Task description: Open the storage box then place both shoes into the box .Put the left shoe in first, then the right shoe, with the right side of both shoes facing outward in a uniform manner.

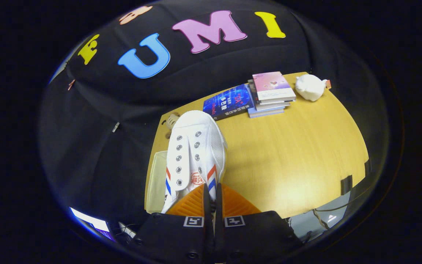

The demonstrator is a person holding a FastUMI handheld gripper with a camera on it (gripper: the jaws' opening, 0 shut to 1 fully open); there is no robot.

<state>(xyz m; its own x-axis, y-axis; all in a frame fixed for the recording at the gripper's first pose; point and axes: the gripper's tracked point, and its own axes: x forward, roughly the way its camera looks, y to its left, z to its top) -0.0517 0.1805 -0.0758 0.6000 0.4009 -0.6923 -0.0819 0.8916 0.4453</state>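
- The white canvas shoe (195, 150) hangs lifted above the table's near corner, toe pointing away from the fingers, laceless eyelets and red-blue side stripes showing.
- It looks light, with soft, floppy uppers; the firmer collar by the heel seems the sound place to hold.
- The gripper (213, 200) has its fingers nearly together, pinching the shoe's rear edge.
- Under the shoe lies a pale storage box (156, 179) at the edge of the wooden table (299, 154).
- Beyond, well apart, sit stacked books (269, 93) and a white piggy figure (310, 87).
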